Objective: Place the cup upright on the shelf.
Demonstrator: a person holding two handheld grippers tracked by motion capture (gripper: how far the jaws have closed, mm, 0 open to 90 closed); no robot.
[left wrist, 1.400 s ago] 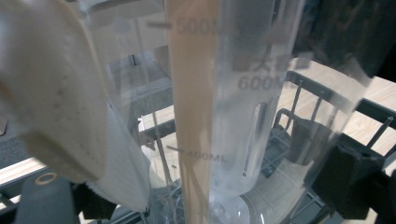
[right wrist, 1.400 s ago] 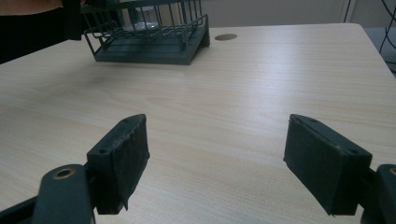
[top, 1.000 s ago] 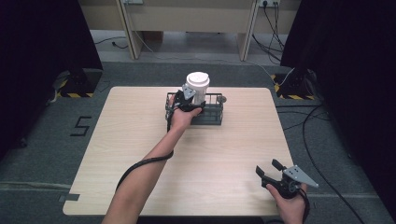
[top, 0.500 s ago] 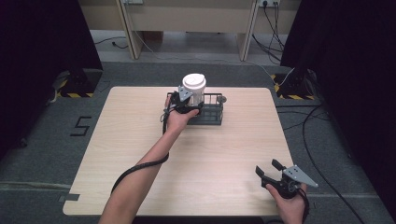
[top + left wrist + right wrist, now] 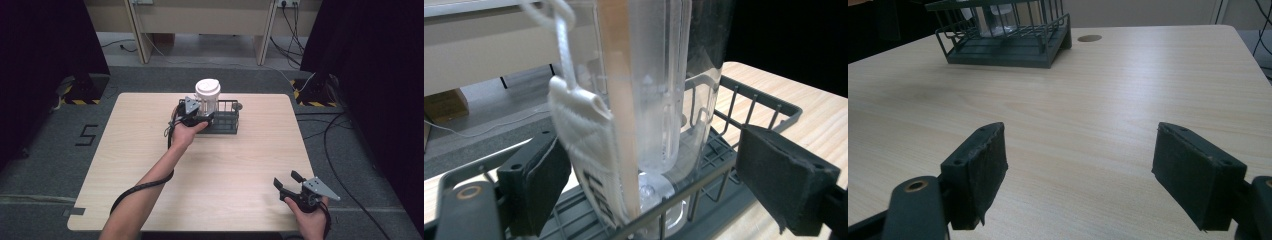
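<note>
The clear lidded cup (image 5: 207,97) stands in the left end of the dark wire basket (image 5: 226,122) at the table's (image 5: 240,165) far edge. The left gripper (image 5: 200,119) brackets it, jaws spread, apparently not touching. The right gripper (image 5: 290,186) hovers released near the table's near right corner.

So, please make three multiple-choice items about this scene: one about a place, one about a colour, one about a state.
1. Where does the clear bottle stand?
A. in the wire rack
B. on the bare table
C. on the floor

2. What colour is the bottle's lid?
A. red
B. white
C. black

3. How is the right gripper?
A. shut on the bottle
B. shut on a cloth
C. open, holding nothing

Answers: 1 A, the high view shows the rack's bars around its base; 2 B, the lid is white from above; 3 C, its jaws stand wide apart over the table.
</note>
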